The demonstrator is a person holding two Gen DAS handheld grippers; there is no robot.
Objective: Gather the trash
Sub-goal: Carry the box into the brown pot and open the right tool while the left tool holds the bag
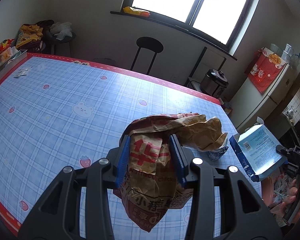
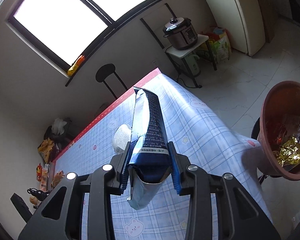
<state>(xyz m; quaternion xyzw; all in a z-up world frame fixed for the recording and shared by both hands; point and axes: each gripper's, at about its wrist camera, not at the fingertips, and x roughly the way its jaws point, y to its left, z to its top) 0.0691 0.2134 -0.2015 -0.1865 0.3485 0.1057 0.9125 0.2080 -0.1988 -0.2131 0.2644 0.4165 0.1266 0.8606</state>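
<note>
My left gripper [image 1: 150, 140] is shut on a crumpled brown paper food bag [image 1: 148, 182] with red print, held above the blue checked table [image 1: 60, 100]. The bag's top flops right over a small blue-and-white cup [image 1: 217, 154]. My right gripper [image 2: 149, 146] is shut on a flattened dark blue carton [image 2: 153, 120], its torn end pointing away. That carton [image 1: 256, 150] also shows at the right of the left wrist view, with a hand [image 1: 296, 196] behind it. A reddish-brown bin [image 2: 270, 120] with gold foil [image 2: 292, 154] inside stands right of the table.
A black stool [image 1: 149, 46] stands beyond the table's far edge. A rice cooker [image 1: 215, 82] on a shelf and a fridge [image 1: 274, 88] are at the right. A metal tray [image 1: 10, 64] and paper scraps [image 1: 21, 73] lie at the table's far left.
</note>
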